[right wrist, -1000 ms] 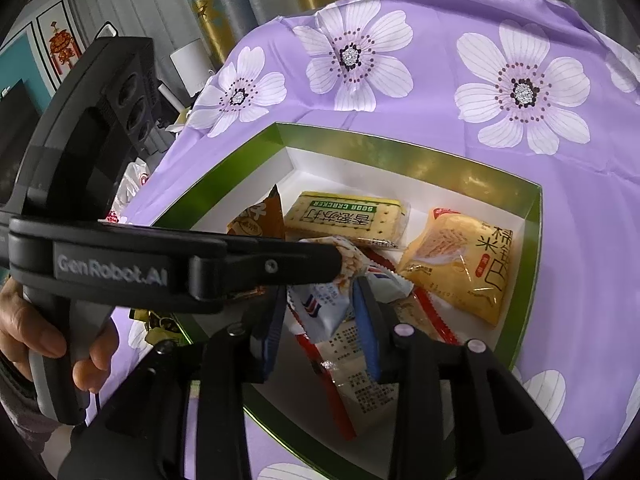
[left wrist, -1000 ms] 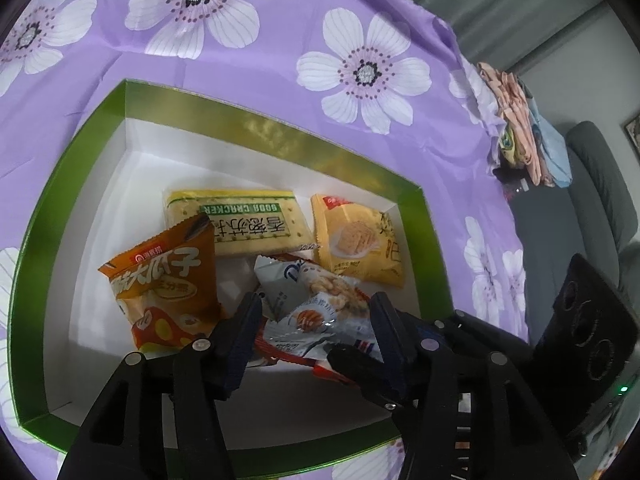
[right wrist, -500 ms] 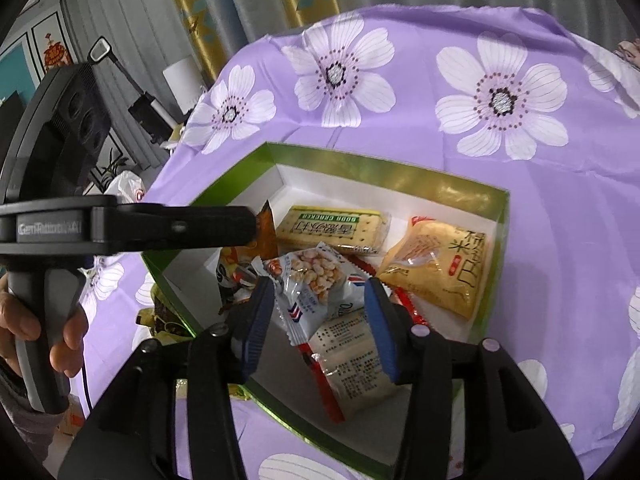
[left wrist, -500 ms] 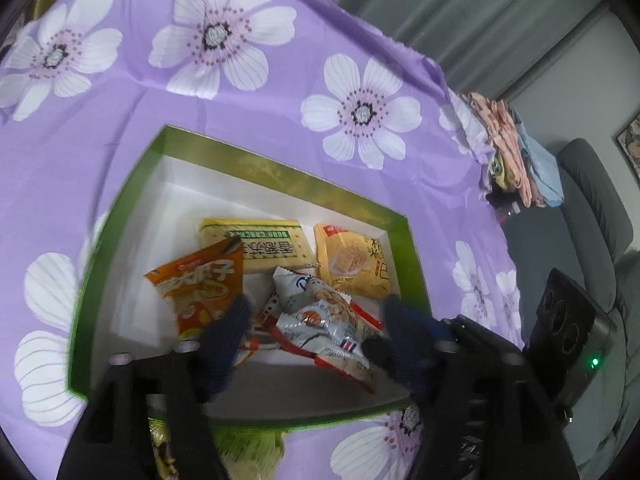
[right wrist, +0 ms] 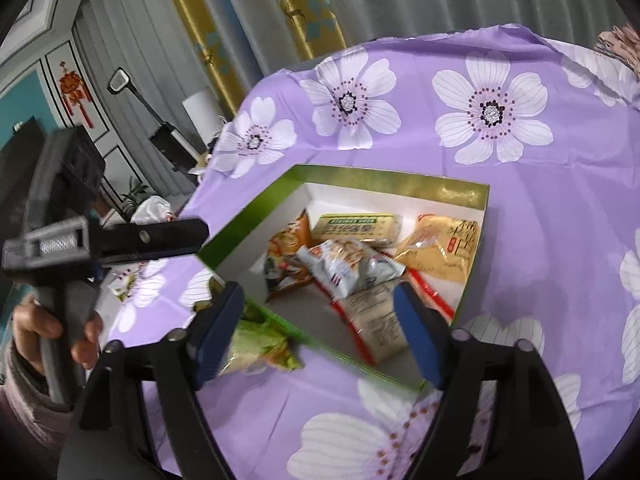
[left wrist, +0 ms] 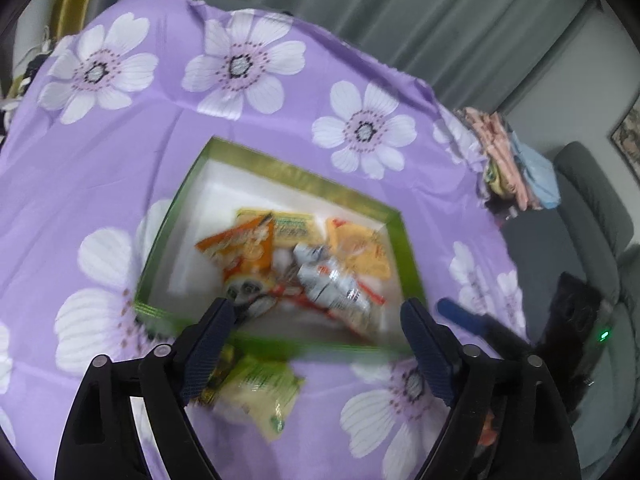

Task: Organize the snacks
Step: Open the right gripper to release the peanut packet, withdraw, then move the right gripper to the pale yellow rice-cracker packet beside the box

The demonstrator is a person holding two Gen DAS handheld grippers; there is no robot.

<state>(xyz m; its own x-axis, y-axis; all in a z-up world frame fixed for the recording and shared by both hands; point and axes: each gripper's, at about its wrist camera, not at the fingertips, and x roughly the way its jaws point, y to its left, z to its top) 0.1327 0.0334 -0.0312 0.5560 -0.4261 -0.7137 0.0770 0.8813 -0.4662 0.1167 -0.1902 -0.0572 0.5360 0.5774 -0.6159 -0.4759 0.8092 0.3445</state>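
A green box (left wrist: pixel 280 168) with a white inside holds several snack packets: an orange bag (left wrist: pixel 244 252), a soda cracker pack (right wrist: pixel 356 226), a yellow packet (right wrist: pixel 444 248), a silver nut packet (right wrist: pixel 348 268) and a red-edged white packet (right wrist: pixel 376 320). My left gripper (left wrist: pixel 318 336) hangs above the box's near rim, its jaws opening with nothing pressed between them. My right gripper (right wrist: pixel 320 312) hovers over the box's near corner, jaws also opening and empty. A green packet (right wrist: pixel 256 344) lies on the cloth outside the box. The left wrist view is motion-blurred.
The purple flowered tablecloth (right wrist: pixel 520 184) covers the table around the box. A hand (right wrist: pixel 52 320) holds the left gripper (right wrist: pixel 176 236) at the left. Folded cloths (left wrist: pixel 516 164) sit at the table's far right edge, beside a grey sofa (left wrist: pixel 592 200).
Both grippers have drawn back and up out of the box and their jaws have spread wide. The silver packet that sat between them now lies loose in the box.
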